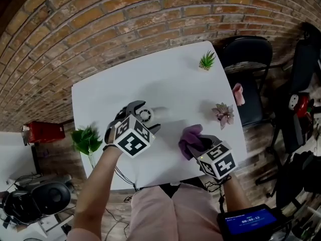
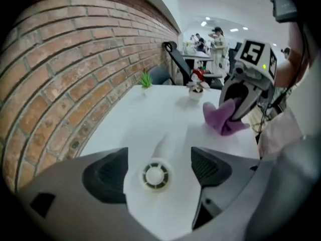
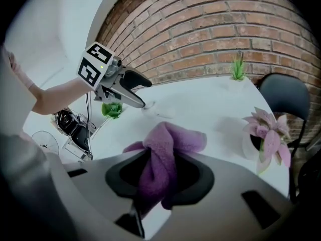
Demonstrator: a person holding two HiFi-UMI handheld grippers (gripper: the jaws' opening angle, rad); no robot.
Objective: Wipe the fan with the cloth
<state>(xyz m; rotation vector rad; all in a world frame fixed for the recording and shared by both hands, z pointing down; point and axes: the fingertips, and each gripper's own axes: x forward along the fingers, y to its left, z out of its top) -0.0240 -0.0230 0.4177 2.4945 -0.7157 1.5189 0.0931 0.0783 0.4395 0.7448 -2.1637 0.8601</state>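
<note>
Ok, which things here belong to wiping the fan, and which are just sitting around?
In the job:
fan, lying on the table between the jaws of the open left gripper
purple cloth, clamped in the right gripper

Just there:
green potted plant
pink succulent
leafy plant beside the table
black chair

White round fan [image 2: 155,175] lies flat on table [image 1: 170,79]; purple cloth [image 3: 170,139] (bunched) in right claw [image 3: 159,177].
</note>
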